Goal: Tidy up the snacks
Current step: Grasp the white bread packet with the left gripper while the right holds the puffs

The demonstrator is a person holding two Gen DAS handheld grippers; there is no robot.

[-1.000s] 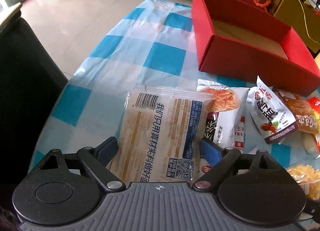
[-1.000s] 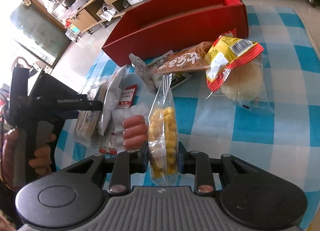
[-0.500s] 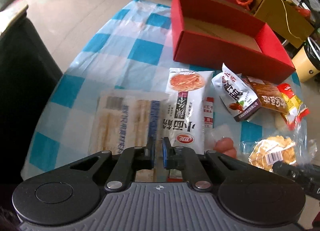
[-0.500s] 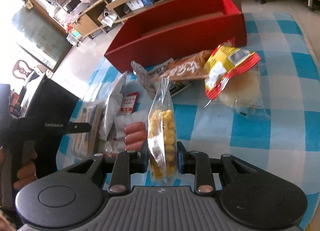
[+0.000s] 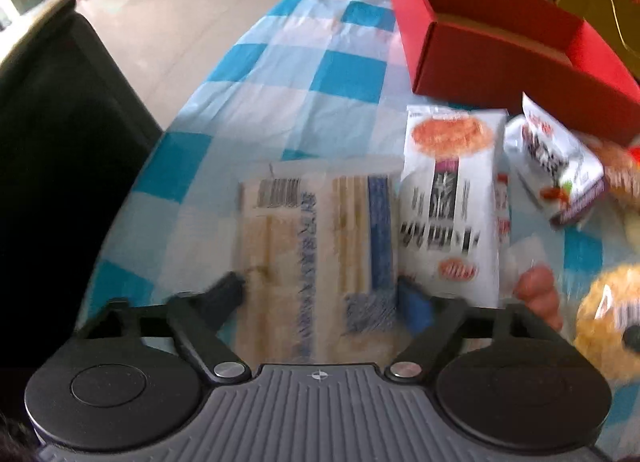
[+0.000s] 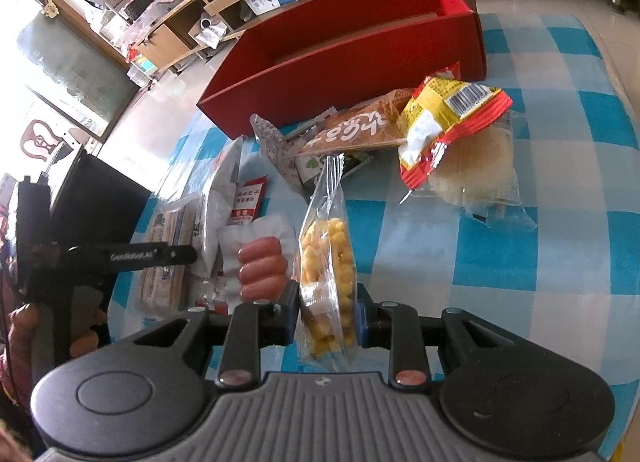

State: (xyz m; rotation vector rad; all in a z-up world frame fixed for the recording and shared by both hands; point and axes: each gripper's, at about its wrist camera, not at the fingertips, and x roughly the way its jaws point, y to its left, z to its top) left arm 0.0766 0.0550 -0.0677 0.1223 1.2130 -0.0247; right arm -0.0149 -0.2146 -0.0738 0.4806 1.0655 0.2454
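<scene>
Snacks waiting, red box [image 6: 344, 58] looking empty.
You're pinching the corn puff bag [image 6: 328, 262] in your right gripper [image 6: 328, 322]; your left gripper [image 5: 320, 298] is gaping around the cracker pack [image 5: 312, 230].

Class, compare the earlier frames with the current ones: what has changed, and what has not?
The left gripper, shut half a second ago, has reopened, its fingers straddling the beige cracker packet. The right gripper stays clamped on the yellow puff bag. The red box hasn't moved.
</scene>
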